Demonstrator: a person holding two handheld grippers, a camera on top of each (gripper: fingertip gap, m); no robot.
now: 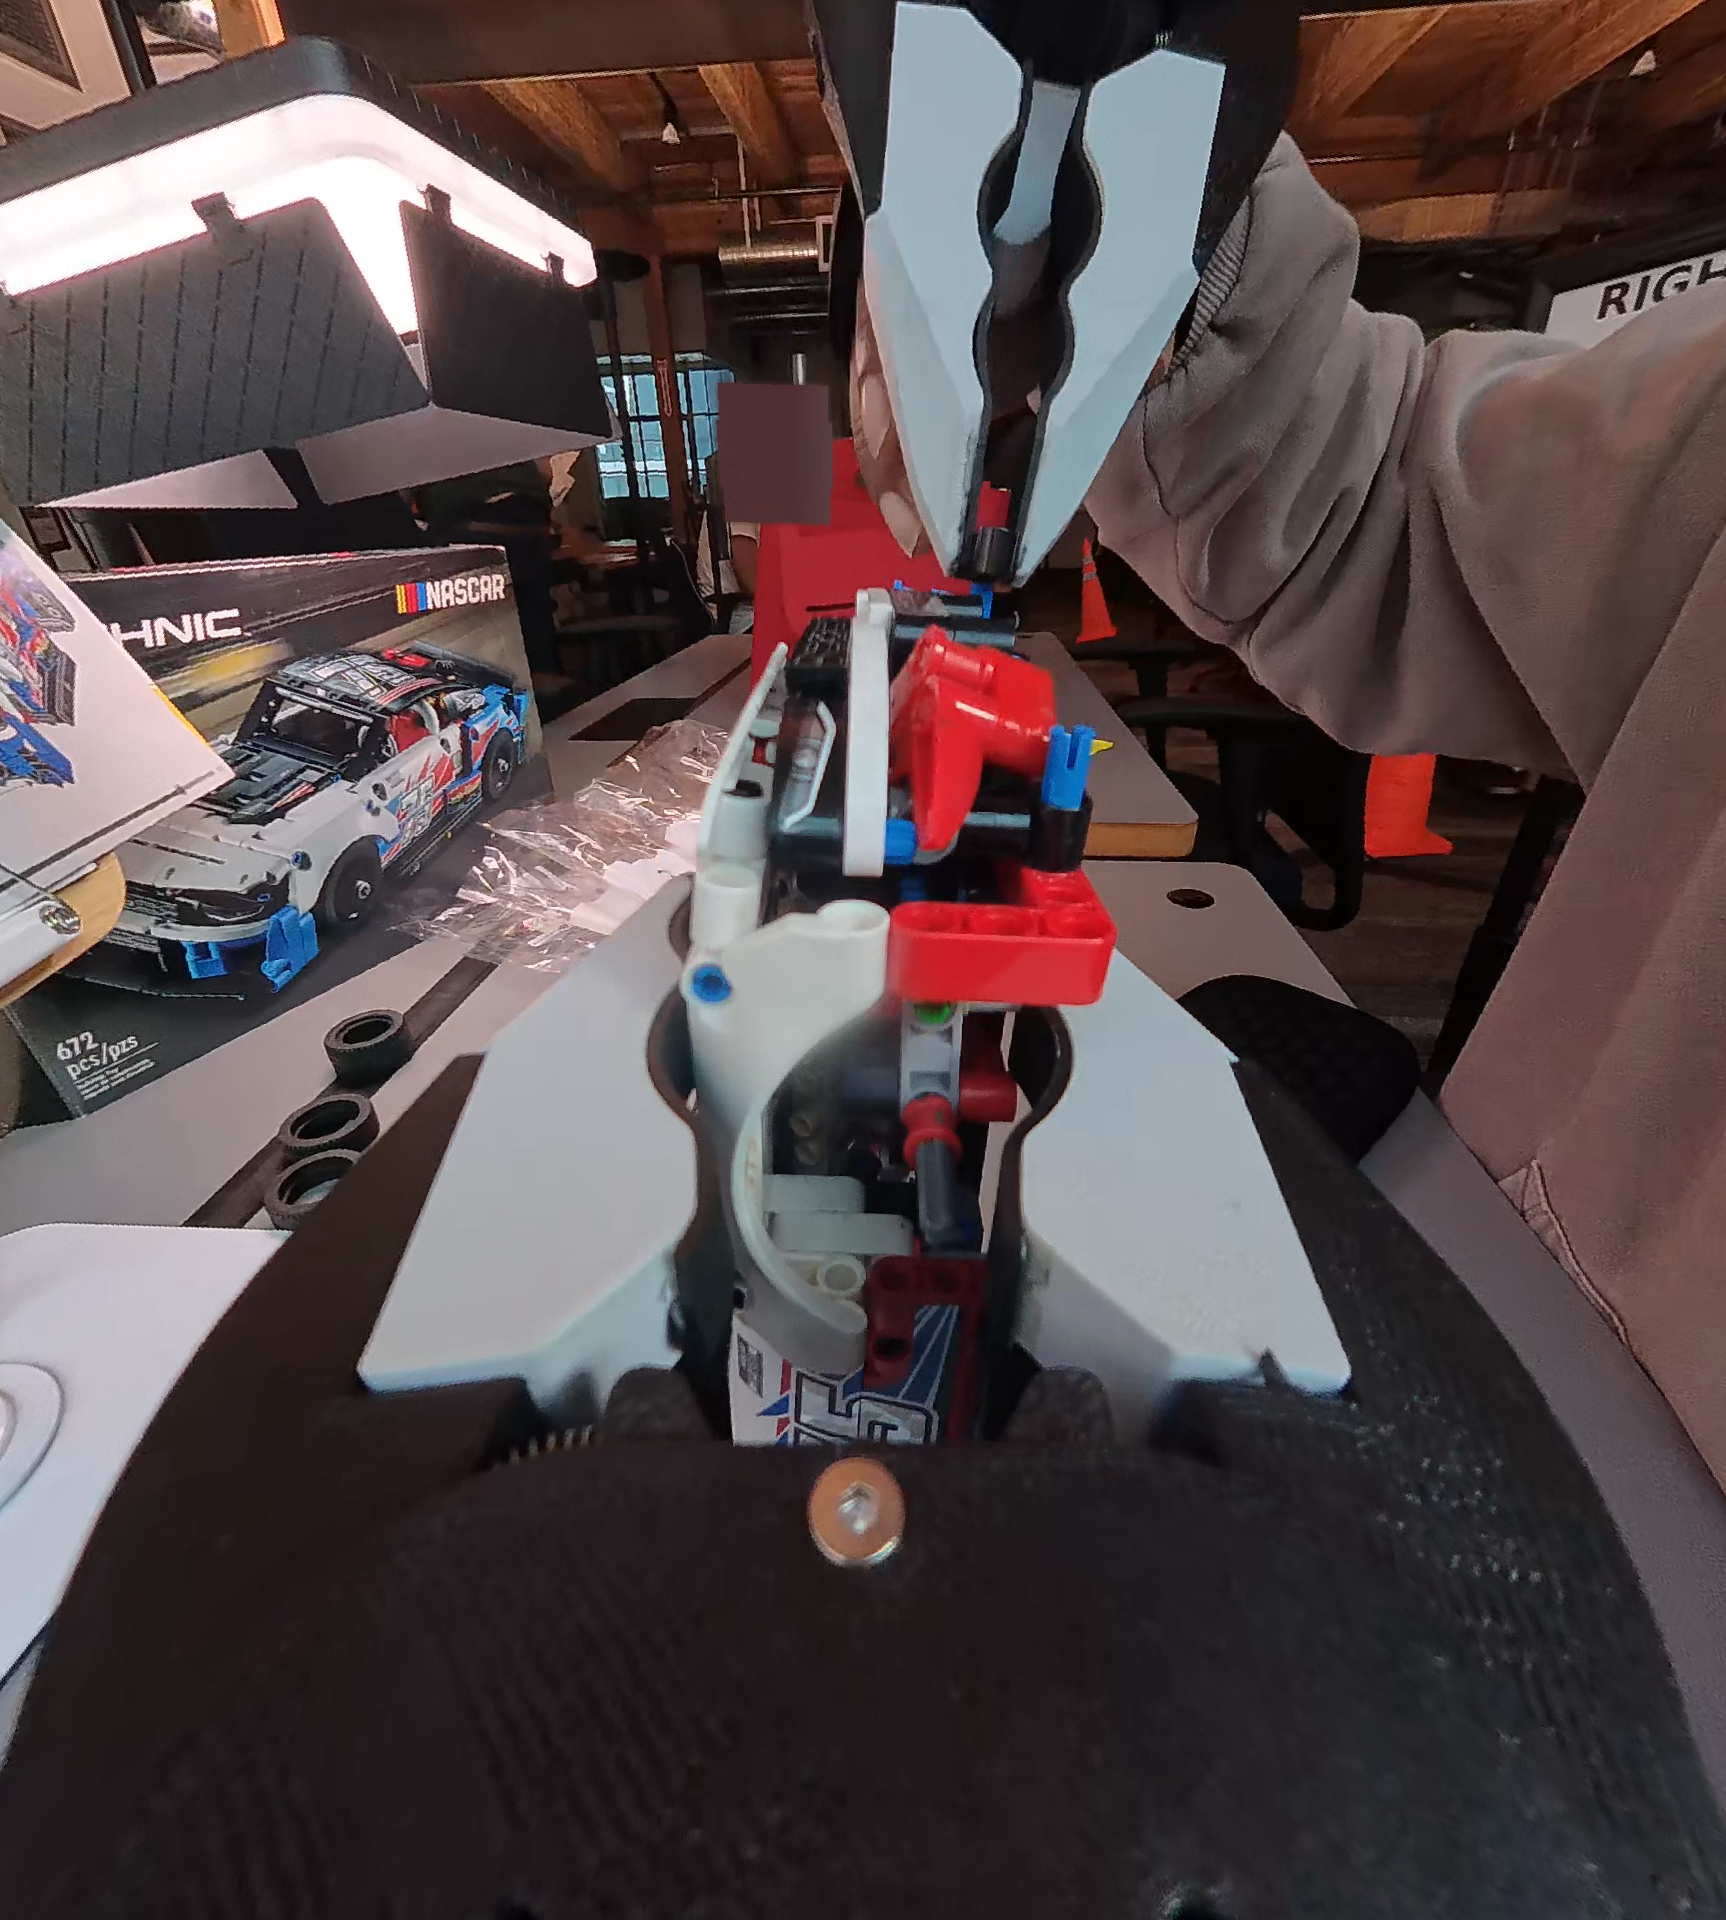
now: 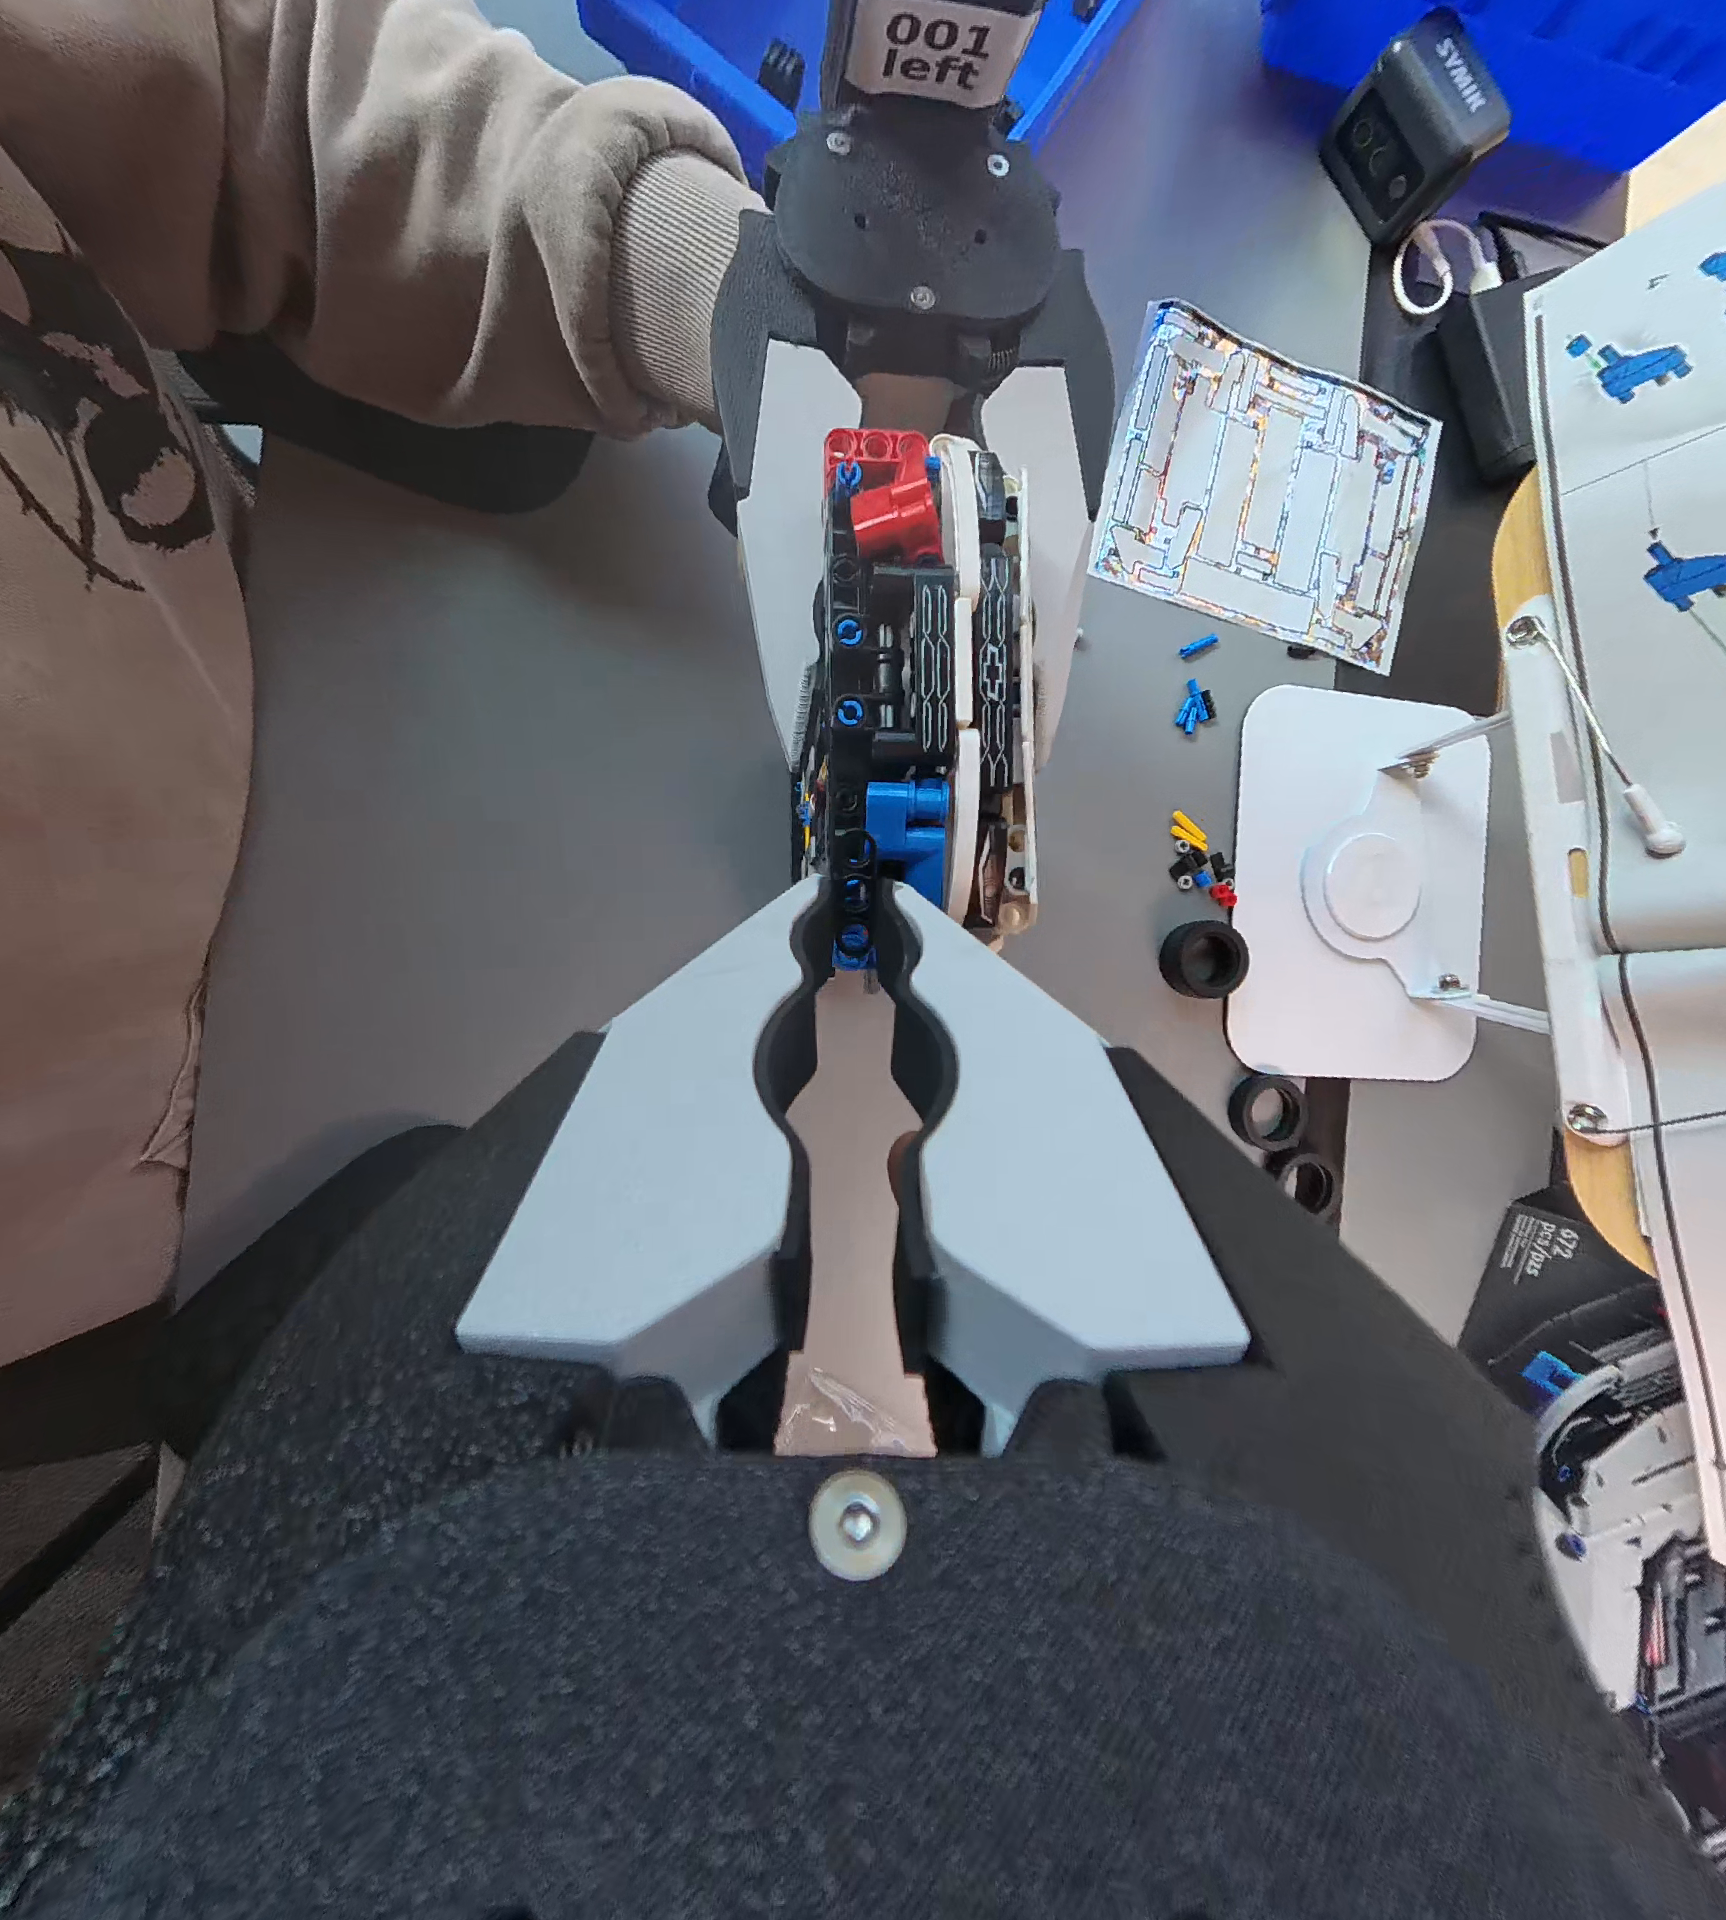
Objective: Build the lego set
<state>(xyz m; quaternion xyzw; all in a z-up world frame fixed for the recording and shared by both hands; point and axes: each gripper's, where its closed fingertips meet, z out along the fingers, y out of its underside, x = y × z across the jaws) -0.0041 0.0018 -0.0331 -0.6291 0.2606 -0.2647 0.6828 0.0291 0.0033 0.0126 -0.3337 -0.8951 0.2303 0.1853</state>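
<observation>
**Seating a small black part on the far end of the car sub-assembly**

The partly built car body [image 1: 869,935] is sitting upright in the centre of the left wrist view, wedged between my left gripper's [image 1: 854,1049] fingers, which are pinching it by its white fender side and its red-beam side. It is held up off the grey table [image 2: 485,748].

In the upper centre of that same view my right gripper [image 1: 989,561] is coming in from above, fingertips pressed onto a small black cylindrical piece [image 1: 991,549] just over the assembly's far end, beside a blue pin. In the right wrist view, the same fingertips [image 2: 854,925] are closing around the black beam with blue pins at mid-frame; I cannot tell whether the piece is already touching its hole.

Judgement: I am working the step of pushing this piece onto the chassis end. The next move calls for lining it up squarely, then pressing straight along the axis while the left grip is bracing against the push; any tilt could jam it or pop neighbouring pins.

Outward: loose blue pins [image 2: 1194,707] and mixed small parts [image 2: 1197,857] are lying right of centre, with black tyres [image 2: 1204,958] below them. The sticker sheet [image 2: 1264,478] is at upper right, the instruction booklet [image 2: 1690,623] at the right edge, and the set box [image 1: 319,748] at mid-left of the left wrist view.
</observation>
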